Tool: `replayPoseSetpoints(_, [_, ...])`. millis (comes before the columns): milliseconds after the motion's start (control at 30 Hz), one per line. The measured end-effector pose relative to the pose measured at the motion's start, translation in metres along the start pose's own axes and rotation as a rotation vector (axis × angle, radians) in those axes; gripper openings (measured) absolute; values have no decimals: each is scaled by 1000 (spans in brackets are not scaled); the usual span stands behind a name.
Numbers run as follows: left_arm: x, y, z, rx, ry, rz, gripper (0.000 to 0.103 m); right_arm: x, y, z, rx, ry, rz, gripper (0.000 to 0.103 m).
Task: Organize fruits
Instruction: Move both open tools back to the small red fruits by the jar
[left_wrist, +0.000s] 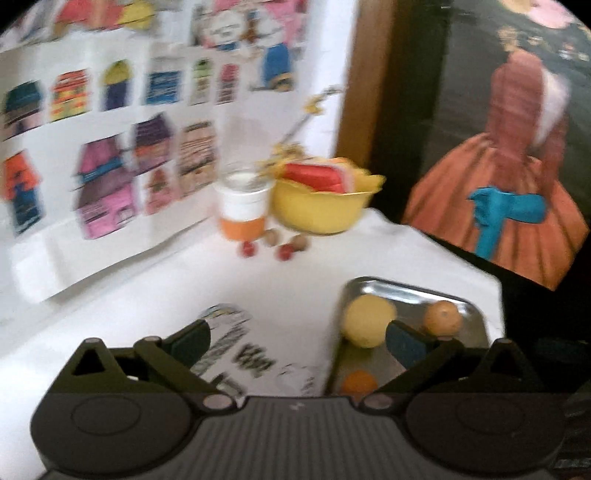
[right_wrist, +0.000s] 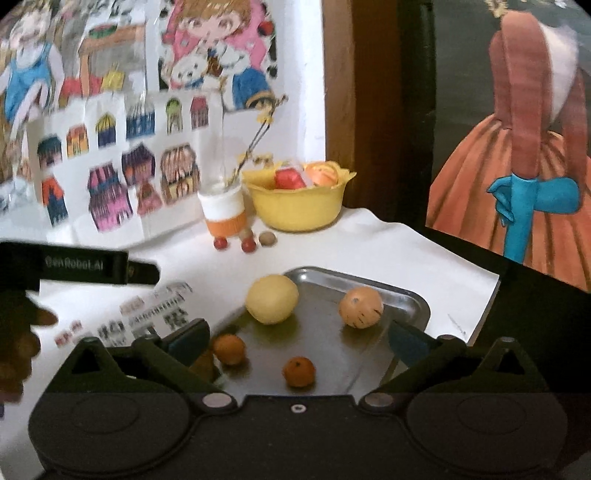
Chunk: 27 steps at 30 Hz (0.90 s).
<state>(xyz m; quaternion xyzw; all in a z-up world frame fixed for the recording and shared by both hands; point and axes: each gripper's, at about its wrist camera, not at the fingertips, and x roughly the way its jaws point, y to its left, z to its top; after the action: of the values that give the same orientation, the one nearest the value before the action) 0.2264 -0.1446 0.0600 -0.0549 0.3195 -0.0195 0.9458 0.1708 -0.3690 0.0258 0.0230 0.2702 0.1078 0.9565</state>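
Right gripper (right_wrist: 297, 341): jaws spread wide, nothing between the pads, hanging over the near edge of the metal tray (right_wrist: 413, 295).
Left gripper (left_wrist: 297, 341): also wide open and empty, over the printed paper (left_wrist: 236, 347) just left of the tray.
Nearest fruit: two small oranges, one (right_wrist: 299, 371) between the right gripper's fingers, one (right_wrist: 229, 349) beside its left finger.
Mid tray: yellow lemon (right_wrist: 272, 299) at the left rim, a speckled peach-coloured fruit (right_wrist: 361, 307) to the right, both beyond the fingertips.
Far: red and brown berries (right_wrist: 248, 243) on the white table; behind them an orange-and-white cup (right_wrist: 225, 210) and a yellow bowl (right_wrist: 295, 206) of fruit.
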Motion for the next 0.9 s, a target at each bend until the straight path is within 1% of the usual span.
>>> replayPoseSetpoints(33, [-3, 6, 2, -27, 16, 18, 103, -4, 3, 2, 22, -6, 0, 102])
replayPoseSetpoints(100, [-10, 20, 2, -70, 37, 14, 103, -12, 13, 5, 66, -14, -1, 102])
replayPoseSetpoints(167, [-19, 32, 2, -86, 38, 31, 103, -19, 25, 9, 80, -16, -3, 102])
replayPoseSetpoints(267, [-32, 46, 3, -99, 17, 77, 102, -28, 46, 13, 60, -17, -22, 102])
replayPoseSetpoints(333, [-39, 57, 4, -105, 4, 78, 102, -34, 61, 15, 34, -10, -25, 102])
replayPoseSetpoints(433, [-47, 74, 7, -145, 15, 60, 102, -39, 80, 19, 3, -2, -29, 102])
replayPoseSetpoints(567, [-57, 96, 6, -174, -39, 72, 102, -42, 102, 25, -41, -4, -24, 102])
replayPoseSetpoints(667, [-62, 117, 8, -199, -79, 79, 102, -40, 115, 32, -49, -11, -5, 102])
replayPoseSetpoints(800, [-65, 143, 12, -243, -135, 127, 102, -36, 122, 44, -46, -39, 31, 102])
replayPoseSetpoints(900, [-66, 162, 20, -248, -169, 170, 102, -32, 126, 56, -53, -68, 57, 102])
